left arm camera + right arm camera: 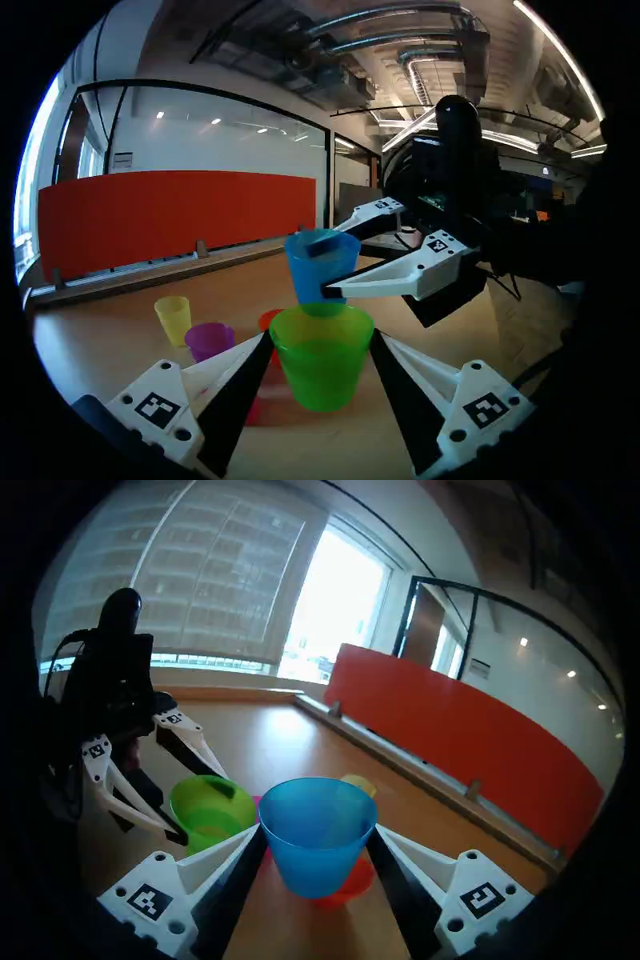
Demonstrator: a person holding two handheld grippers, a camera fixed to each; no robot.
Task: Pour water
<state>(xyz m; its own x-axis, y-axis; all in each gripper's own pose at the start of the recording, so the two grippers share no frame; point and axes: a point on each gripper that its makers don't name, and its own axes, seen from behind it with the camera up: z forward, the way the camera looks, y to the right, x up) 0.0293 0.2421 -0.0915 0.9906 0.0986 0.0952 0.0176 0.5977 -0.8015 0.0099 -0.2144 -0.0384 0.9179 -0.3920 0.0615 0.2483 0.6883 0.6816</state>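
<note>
A wooden table [96, 352] is seen spanning the lower part of both views, and a long red panel [160, 216] is mounted along its far edge below a glass wall. The left gripper [322, 340] is closed narrowly on a green cup [322, 372], which is pressed by both fingers at its sides and held upright with its mouth open to the top. The right gripper [318, 836] is closed in the same manner on a blue cup [316, 856], also held roughly upright. In the left gripper view, the blue cup is positioned just behind and above the rim of the green cup. Whether water is contained in either cup cannot be determined. A purple cup [210, 340] and a yellow cup [174, 318] are placed close together on the table, left of the green cup. A red item [270, 320] is partly hidden behind the green cup.
</note>
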